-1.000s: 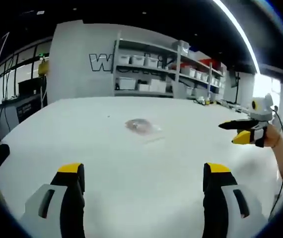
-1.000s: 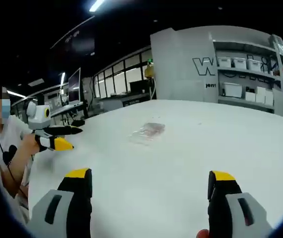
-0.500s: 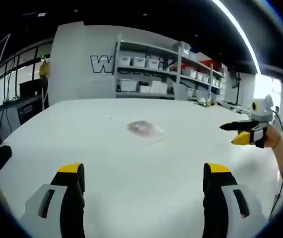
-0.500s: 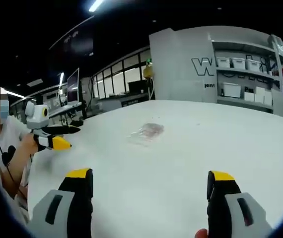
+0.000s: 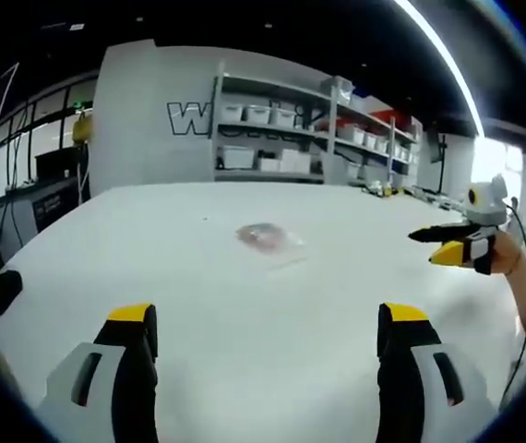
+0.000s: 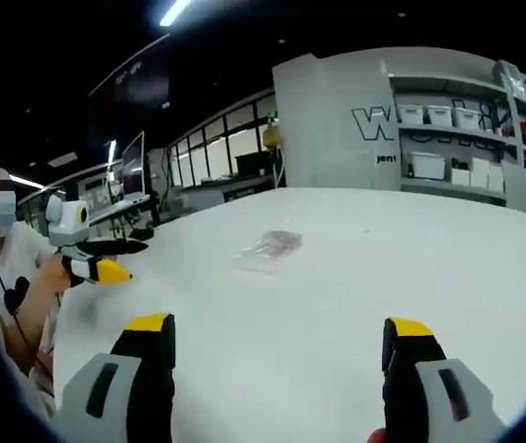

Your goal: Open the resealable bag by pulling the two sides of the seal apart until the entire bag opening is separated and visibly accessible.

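A clear resealable bag lies flat out on the white surface, well away from the near edge, with something pinkish inside it; whether its seal is closed is too small to tell. In the left gripper view the left tongs rise from the bottom with their yellow-tipped jaws set wide apart and nothing between them, above the near part of the surface and well short of the bag. The right tongs come into this view from the right side, held in a hand above the surface near its right edge, their black and yellow tips pointing toward the bag with a slight gap between them. In the right gripper view the right tongs show the same wide, empty stance above the surface, and the bag sits far ahead of them toward the middle. The left tongs appear at the left of this view, held by a person in a white top, tips apart and holding nothing. Behind the surface stand a grey wall with large letters and shelves carrying white boxes.
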Action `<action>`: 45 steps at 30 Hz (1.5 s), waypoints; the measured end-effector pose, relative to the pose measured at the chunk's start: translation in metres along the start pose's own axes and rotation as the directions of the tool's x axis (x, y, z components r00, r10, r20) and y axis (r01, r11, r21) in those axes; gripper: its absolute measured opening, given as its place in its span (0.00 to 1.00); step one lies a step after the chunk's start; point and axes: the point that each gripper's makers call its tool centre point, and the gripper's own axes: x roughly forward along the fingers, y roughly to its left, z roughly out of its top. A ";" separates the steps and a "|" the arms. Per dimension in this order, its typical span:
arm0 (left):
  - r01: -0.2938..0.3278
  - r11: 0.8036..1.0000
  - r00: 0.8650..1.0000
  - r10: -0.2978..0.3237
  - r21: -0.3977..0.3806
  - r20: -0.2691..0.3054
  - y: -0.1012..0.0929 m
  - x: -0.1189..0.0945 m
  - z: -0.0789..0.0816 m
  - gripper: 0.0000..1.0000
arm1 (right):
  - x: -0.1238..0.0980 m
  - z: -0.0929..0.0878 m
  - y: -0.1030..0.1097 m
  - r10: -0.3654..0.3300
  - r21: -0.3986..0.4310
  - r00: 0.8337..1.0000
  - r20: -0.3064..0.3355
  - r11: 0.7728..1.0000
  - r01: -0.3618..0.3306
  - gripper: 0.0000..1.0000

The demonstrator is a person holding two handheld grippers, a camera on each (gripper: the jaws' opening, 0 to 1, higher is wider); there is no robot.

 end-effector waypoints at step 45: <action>0.001 1.000 1.000 -0.001 -0.002 -0.008 0.000 0.001 -0.003 0.98 | -0.001 -0.003 -0.003 -0.014 -0.004 1.000 -0.010 1.000 0.014 0.91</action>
